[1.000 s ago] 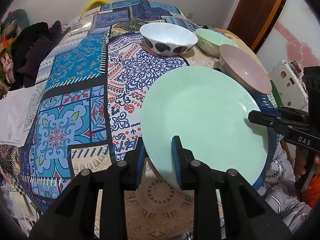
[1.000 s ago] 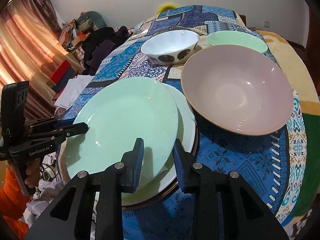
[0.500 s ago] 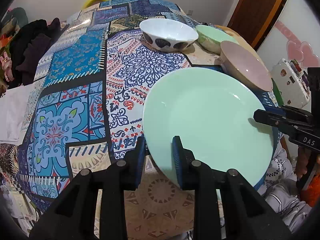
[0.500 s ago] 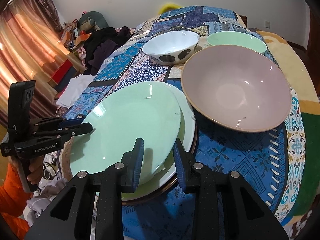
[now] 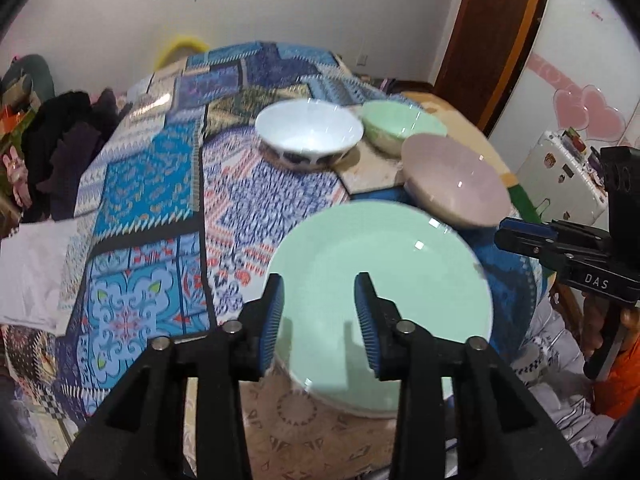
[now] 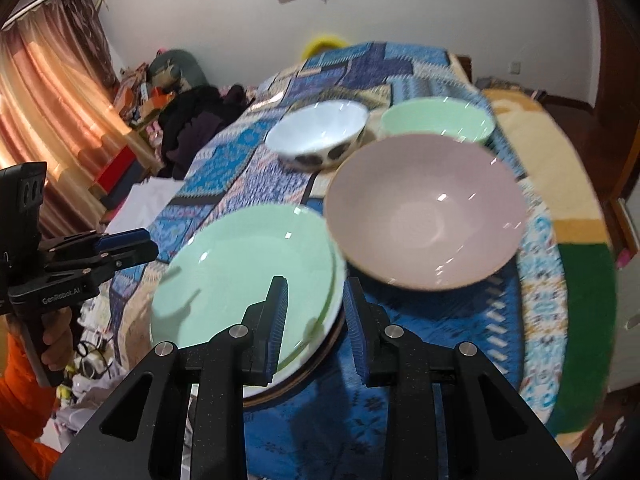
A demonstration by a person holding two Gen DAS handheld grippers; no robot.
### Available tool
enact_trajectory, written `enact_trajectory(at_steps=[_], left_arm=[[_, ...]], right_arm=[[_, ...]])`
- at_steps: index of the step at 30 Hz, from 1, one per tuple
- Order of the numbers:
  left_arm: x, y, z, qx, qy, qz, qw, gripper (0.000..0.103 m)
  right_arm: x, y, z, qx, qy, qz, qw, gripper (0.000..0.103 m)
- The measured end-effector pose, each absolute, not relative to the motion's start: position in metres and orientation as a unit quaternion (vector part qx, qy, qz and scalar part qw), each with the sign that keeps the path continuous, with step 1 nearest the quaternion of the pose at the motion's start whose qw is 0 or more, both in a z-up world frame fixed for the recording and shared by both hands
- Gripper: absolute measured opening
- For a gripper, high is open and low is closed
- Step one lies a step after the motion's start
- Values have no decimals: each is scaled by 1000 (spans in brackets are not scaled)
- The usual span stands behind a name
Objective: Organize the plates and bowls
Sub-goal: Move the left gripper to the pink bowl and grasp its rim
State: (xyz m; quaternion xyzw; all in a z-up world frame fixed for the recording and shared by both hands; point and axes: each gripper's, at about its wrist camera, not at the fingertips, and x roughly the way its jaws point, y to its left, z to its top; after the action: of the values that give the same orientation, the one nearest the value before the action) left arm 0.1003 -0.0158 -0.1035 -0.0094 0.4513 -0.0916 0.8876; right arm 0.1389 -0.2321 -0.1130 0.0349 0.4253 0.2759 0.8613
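A pale green plate (image 5: 380, 272) (image 6: 248, 272) lies flat on a white plate (image 6: 320, 344) at the near edge of the table. My left gripper (image 5: 318, 308) (image 6: 140, 246) hovers above its near rim. Its jaws are opening, and the pads stand clear of the plate. My right gripper (image 6: 314, 316) (image 5: 500, 236) hangs just off the plate's right rim, jaws narrow and holding nothing. Behind the plates sit a large pink bowl (image 5: 452, 188) (image 6: 424, 216), a white bowl with dark spots (image 5: 308, 132) (image 6: 320, 132) and a green bowl (image 5: 400, 124) (image 6: 436, 120).
A blue patterned cloth (image 5: 152, 184) covers the table. Dark clothes (image 5: 68, 136) and a white cloth (image 5: 32, 272) lie off its left side. A white cabinet (image 5: 560, 184) stands to the right. A person's hand in an orange sleeve (image 6: 24, 384) holds the left gripper.
Both grippers have risen off the green plate. The left jaws have widened and let go of its rim. The plate, tilted before, now lies flat on the white plate.
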Motion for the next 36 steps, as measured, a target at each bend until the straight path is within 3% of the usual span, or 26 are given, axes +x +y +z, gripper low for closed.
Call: enact_trajectory(at_steps=[7, 13, 32, 36], left_arm=[[116, -40, -82, 0, 422, -102, 901, 56], [142, -64, -78, -3, 417, -110, 902, 64], [234, -113, -143, -11, 500, -135, 855, 64], [244, -119, -154, -10, 512, -143, 847, 55]], right_arm=[[147, -252, -91, 41, 384, 256, 886, 27], [165, -277, -91, 79, 367, 233, 897, 30], [206, -321, -138, 116, 411, 167, 889, 36], [209, -319, -147, 115, 422, 171, 883, 36]])
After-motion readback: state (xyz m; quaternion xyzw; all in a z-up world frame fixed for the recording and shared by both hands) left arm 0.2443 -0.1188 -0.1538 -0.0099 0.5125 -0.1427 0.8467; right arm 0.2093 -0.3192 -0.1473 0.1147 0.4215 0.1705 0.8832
